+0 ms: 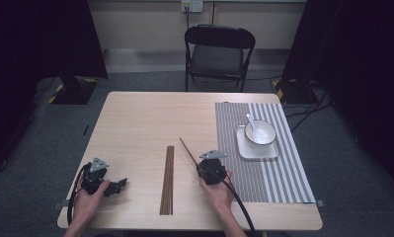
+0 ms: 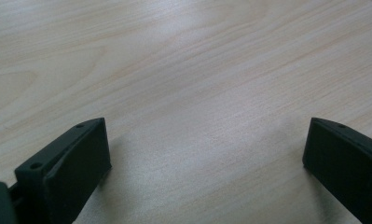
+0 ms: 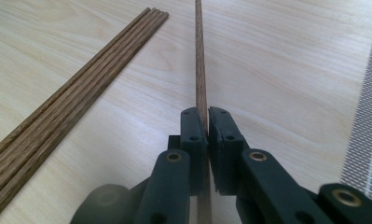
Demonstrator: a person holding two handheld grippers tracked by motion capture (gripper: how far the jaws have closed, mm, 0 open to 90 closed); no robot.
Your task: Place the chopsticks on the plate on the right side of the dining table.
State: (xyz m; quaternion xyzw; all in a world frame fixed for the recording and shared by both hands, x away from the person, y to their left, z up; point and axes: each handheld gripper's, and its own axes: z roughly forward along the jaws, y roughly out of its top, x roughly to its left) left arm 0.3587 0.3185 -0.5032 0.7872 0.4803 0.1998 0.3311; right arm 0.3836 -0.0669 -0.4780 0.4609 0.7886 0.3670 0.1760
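My right gripper is shut on a single dark wooden chopstick, which runs straight ahead from between the pads. In the high view that chopstick slants up and left from the right gripper, just left of the striped placemat. A bundle of several matching chopsticks lies lengthwise at the table's middle, and the same bundle lies left of the held stick. My left gripper rests near the front left corner, and its jaws stand wide open over bare wood.
On the right lies a grey striped placemat. A white square plate on it carries a white bowl with a spoon in it. A black folding chair stands beyond the table's far edge.
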